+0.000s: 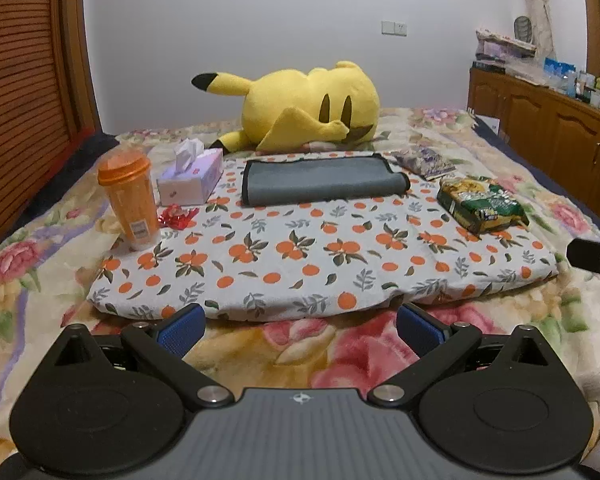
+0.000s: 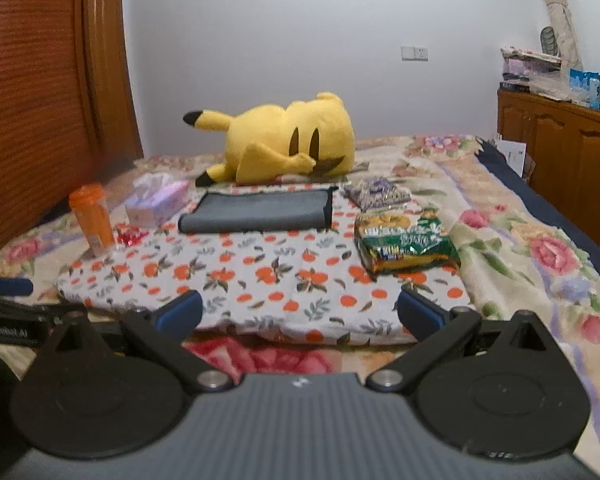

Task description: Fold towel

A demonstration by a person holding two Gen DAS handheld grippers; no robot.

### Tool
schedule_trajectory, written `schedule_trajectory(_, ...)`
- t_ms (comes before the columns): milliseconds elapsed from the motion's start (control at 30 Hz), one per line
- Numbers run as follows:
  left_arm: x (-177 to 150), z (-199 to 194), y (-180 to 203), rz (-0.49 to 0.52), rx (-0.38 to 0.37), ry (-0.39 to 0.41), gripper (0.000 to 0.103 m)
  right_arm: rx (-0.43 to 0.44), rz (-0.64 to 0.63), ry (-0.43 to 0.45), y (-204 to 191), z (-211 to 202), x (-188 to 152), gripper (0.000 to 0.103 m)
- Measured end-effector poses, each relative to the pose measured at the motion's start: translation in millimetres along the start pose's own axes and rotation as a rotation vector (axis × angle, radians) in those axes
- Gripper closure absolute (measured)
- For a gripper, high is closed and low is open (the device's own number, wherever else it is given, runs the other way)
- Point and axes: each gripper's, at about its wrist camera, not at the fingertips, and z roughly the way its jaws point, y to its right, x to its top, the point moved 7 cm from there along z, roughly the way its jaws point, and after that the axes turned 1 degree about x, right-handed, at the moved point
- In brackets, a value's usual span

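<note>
Nearby — towel [image 1: 320, 180], tissue box [image 1: 192, 180], snack bag [image 1: 480, 204].

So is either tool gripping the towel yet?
No. Left tool and right tool are open, short of the folded grey towel.

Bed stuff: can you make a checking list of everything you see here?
Surface: orange-print cloth on a flowery blanket.
Job's things: grey towel, folded flat at the cloth's far edge.
Clutter: orange cup, tissue box, red wrapper, green snack bag, purple packet, yellow plush toy.
Grippers: left gripper and right gripper both open, holding nothing.
Cables: nothing seen.
Surroundings: wooden cabinets, white wall.
</note>
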Motion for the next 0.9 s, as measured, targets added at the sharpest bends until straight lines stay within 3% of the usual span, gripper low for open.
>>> schedule_trajectory(900,31,-34,10,0.005,0.000,0.155,0.000,-0.008,0.023,0.168,8,-26,26,0.000)
